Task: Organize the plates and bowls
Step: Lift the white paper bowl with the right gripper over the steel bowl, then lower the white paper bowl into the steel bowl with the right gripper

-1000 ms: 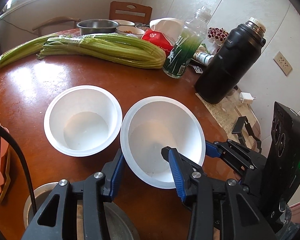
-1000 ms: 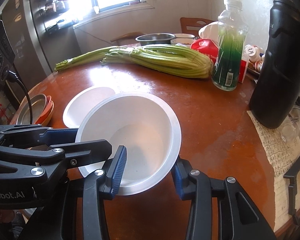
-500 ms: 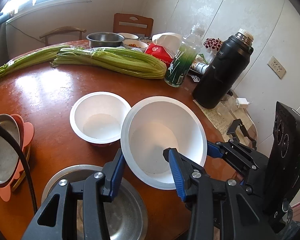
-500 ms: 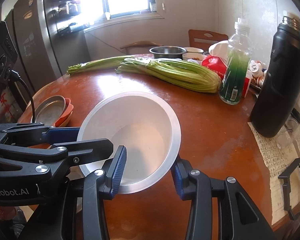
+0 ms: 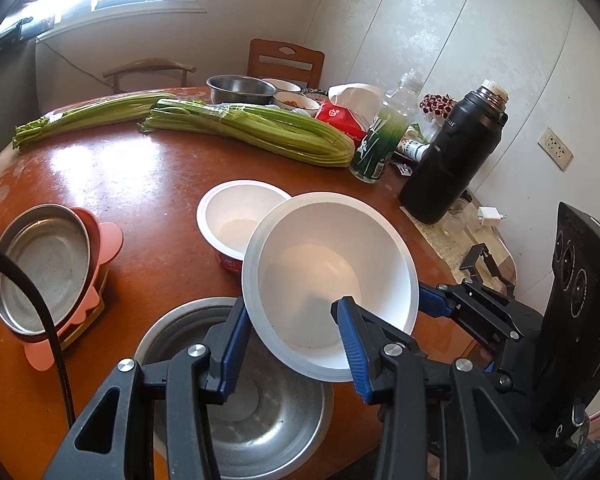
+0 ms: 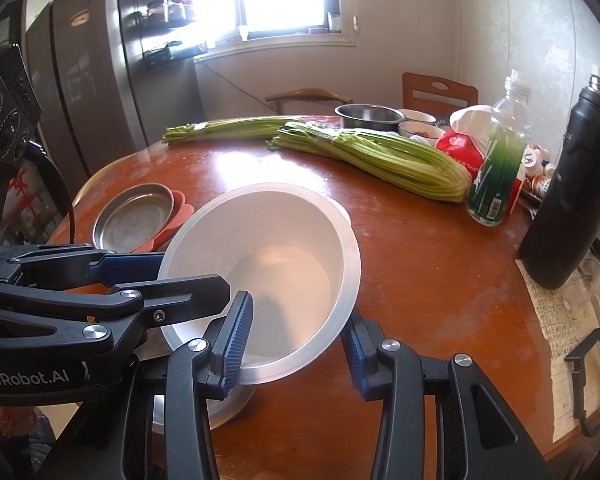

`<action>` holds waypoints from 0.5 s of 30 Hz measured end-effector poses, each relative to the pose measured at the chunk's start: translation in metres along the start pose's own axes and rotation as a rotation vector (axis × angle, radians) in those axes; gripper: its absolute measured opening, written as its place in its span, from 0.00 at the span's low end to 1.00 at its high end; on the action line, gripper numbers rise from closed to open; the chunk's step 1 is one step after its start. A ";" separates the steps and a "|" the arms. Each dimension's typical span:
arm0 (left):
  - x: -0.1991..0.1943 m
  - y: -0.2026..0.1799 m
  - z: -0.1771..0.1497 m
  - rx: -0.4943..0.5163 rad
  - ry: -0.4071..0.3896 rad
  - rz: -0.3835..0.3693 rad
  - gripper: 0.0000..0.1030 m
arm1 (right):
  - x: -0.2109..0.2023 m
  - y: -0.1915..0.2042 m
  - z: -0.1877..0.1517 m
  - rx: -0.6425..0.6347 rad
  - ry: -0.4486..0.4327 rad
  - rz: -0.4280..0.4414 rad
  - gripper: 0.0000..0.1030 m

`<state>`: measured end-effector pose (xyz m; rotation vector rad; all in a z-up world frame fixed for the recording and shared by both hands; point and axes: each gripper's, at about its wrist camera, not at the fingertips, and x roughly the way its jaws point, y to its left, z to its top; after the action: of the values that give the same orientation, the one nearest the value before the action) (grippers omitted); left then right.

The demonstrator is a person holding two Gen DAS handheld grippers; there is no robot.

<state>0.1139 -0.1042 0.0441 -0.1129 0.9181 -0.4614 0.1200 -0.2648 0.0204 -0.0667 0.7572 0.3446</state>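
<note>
Big white bowl point(image 5: 332, 280) up in the air, tilted, over the metal bowl point(image 5: 260, 408) on the table point(image 5: 140, 184). Clamped at its rim by left hand-held gripper point(image 5: 288, 344) and right hand-held gripper point(image 6: 296, 344), one each side.

The left gripper point(image 6: 112, 276) body, seen from the right wrist, bears white lettering ending "enRobot.AI". Print on the green bottle point(image 6: 496, 176) label and red packet point(image 6: 460, 148) is too small to read.
</note>
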 end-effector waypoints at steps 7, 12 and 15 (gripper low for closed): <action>-0.014 0.016 -0.009 -0.019 -0.017 0.012 0.42 | 0.001 0.021 0.001 -0.033 0.010 0.016 0.44; -0.023 0.025 -0.013 -0.026 -0.024 0.019 0.42 | 0.002 0.034 0.001 -0.048 0.017 0.028 0.44; -0.026 0.030 -0.016 -0.030 -0.024 0.023 0.42 | 0.004 0.040 0.001 -0.057 0.026 0.035 0.44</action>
<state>0.0981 -0.0643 0.0453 -0.1344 0.9016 -0.4242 0.1105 -0.2257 0.0206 -0.1119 0.7749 0.3990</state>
